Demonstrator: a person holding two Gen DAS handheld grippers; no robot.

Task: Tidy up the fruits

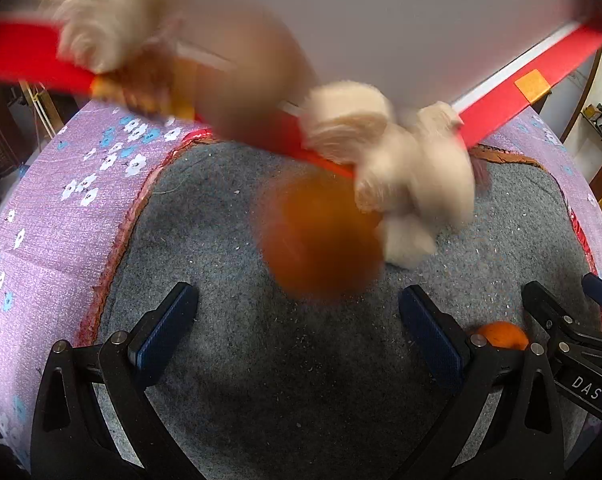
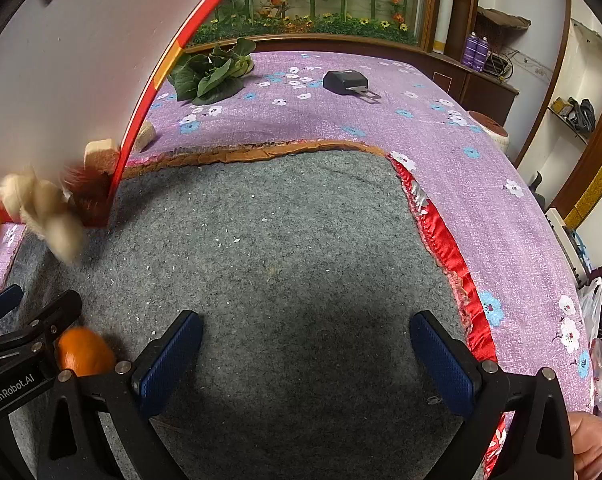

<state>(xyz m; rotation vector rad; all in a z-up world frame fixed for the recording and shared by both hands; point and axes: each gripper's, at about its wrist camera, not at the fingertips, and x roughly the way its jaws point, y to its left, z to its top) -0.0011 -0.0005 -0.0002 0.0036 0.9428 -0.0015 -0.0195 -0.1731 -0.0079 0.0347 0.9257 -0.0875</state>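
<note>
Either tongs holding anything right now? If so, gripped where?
Nothing held. Left tongs are open over the grey mat, the blurred orange ahead of the fingers. Right tongs are open and empty too.

Two oranges [image 1: 321, 236] [image 1: 505, 334] — one leafy green bunch [image 2: 213, 72] (far back) — two grippers [image 1: 297, 332] [image 2: 307, 356].

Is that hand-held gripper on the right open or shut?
Open: the right hand-held gripper has its blue pads wide apart, bare grey mat between them.

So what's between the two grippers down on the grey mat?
One orange sits between the left gripper and right gripper, visible in both views.
</note>
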